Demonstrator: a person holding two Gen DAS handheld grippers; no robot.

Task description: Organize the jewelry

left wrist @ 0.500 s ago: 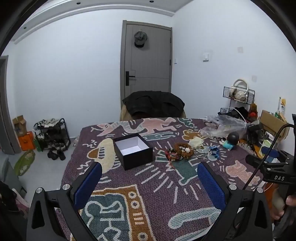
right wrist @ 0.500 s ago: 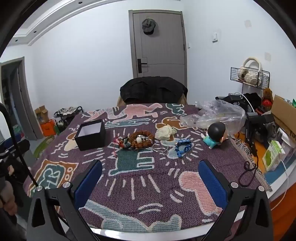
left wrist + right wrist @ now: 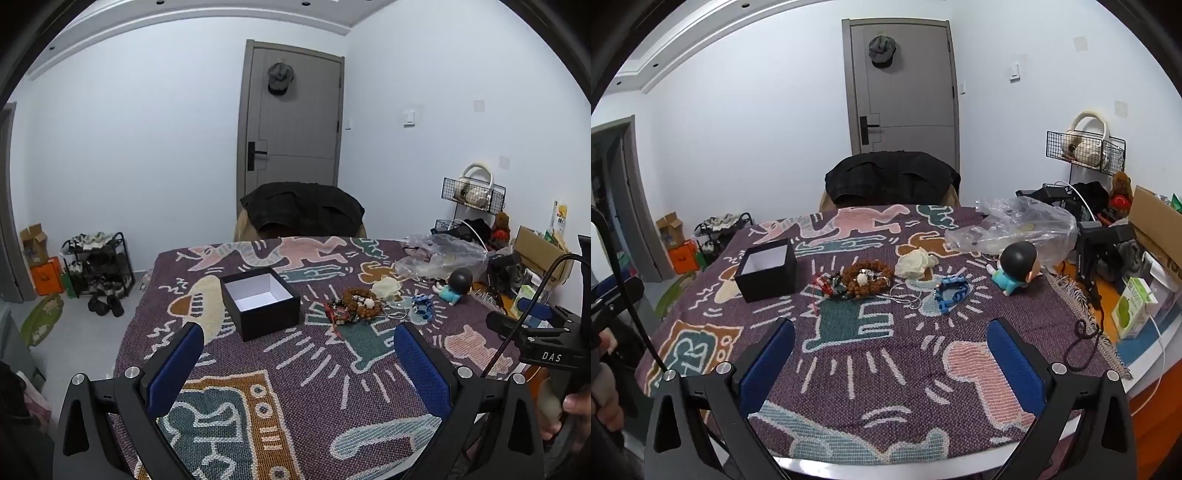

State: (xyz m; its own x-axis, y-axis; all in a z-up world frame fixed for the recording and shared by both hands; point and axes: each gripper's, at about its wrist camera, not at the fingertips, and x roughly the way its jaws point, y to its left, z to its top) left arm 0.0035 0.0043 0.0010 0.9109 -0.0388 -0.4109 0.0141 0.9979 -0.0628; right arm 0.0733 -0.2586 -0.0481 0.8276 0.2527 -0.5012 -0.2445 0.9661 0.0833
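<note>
A black box with a white inside stands open-topped on the patterned cloth. To its right lies a pile of jewelry: a brown bead bracelet, red and dark strings, a thin silver chain and a blue bracelet. My left gripper hovers open over the near cloth, short of the box. Well back from the pile, my right gripper is open too, with nothing between its blue pads.
A small figurine with a dark head, a cream cloth lump and a clear plastic bag lie right of the jewelry. Clutter, a carton and a wire rack crowd the right edge. A chair with a black jacket stands behind the table.
</note>
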